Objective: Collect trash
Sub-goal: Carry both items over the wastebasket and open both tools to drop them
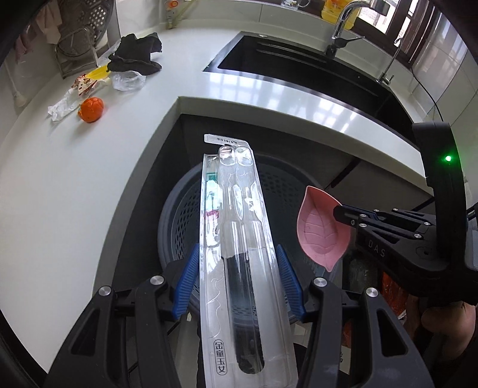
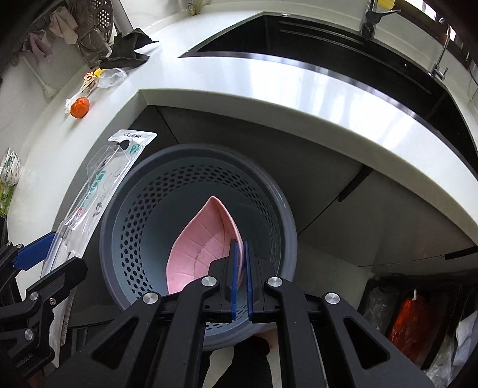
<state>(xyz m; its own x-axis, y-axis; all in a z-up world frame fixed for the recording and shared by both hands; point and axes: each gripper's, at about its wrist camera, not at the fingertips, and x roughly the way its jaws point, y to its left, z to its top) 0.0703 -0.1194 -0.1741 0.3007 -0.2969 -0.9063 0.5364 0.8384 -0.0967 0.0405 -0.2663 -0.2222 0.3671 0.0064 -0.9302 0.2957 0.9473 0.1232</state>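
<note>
The left gripper (image 1: 239,280) holds a clear plastic package (image 1: 236,238) lengthwise over the grey perforated bin (image 2: 269,191). To its right, the right gripper (image 2: 240,262) pinches a pink leaf-shaped dish (image 2: 200,244), seemingly inside the bin's mouth.

Black sink (image 1: 298,64) w/ faucet (image 1: 343,27) (cloth (image 1: 134,55) nearby) on counter (image 1: 74,179).

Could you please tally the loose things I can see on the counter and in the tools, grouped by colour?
Pink: 1, leaf-shaped dish
Orange: 1, tangerine
Black: 1, cloth
Clear: 3, toothbrush package, plastic bag, plastic wrapper
Total: 6
</note>
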